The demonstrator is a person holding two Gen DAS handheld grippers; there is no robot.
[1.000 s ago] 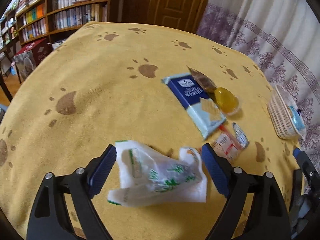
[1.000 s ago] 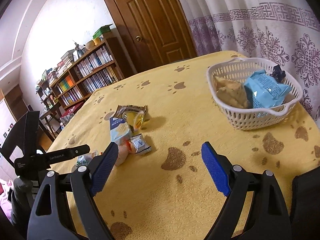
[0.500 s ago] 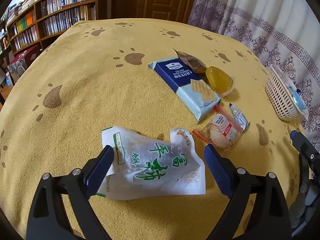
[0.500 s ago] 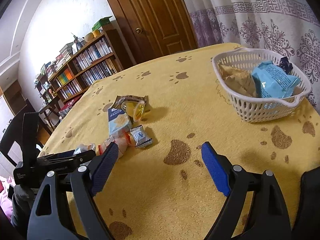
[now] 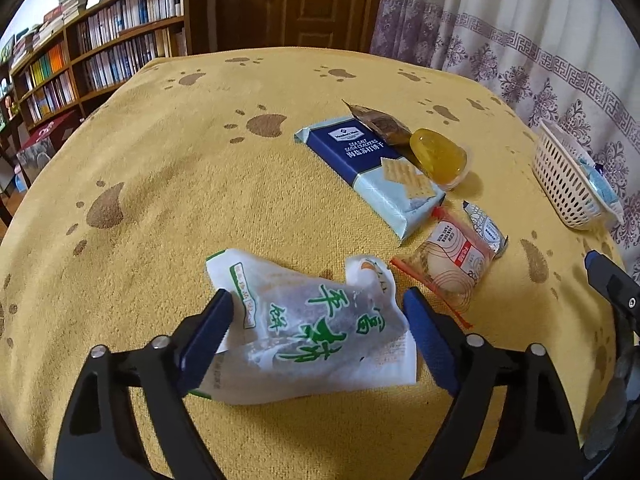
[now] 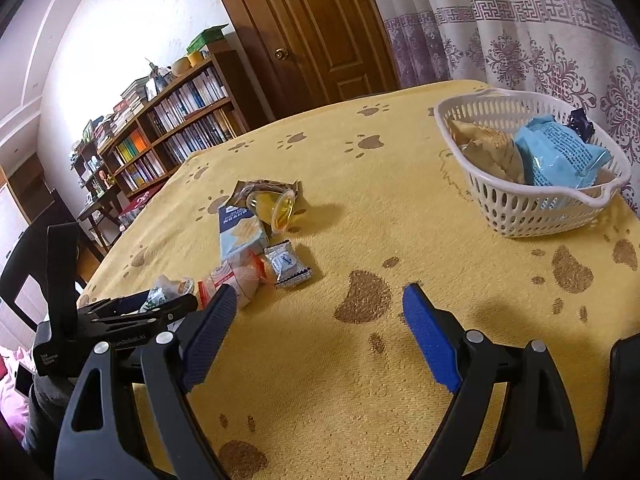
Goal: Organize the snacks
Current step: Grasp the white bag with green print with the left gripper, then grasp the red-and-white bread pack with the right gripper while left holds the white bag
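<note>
A white snack bag with green characters [image 5: 312, 328] lies on the yellow tablecloth between the open jaws of my left gripper [image 5: 318, 330]; the left pad overlaps its edge. Beyond it lie a red-trimmed pastry packet [image 5: 452, 258], a small silver packet [image 5: 486, 230], a blue cracker pack [image 5: 368, 168], a brown wrapper [image 5: 380, 122] and a yellow jelly cup [image 5: 438, 156]. A white basket [image 6: 524, 204] at the right holds a light blue bag [image 6: 556, 156] and a tan bag [image 6: 488, 150]. My right gripper [image 6: 316, 336] is open and empty over bare cloth.
The table has a yellow paw-print cloth [image 6: 360, 184]. A bookshelf [image 5: 100, 56] and a wooden door [image 6: 320, 28] stand behind it, and a patterned curtain [image 6: 540, 40] hangs at the right. The left gripper's body [image 6: 100, 320] shows in the right wrist view.
My left gripper has moved down and forward around the white bag, which now sits deeper between the jaws. My right gripper has shifted slightly and stays open.
</note>
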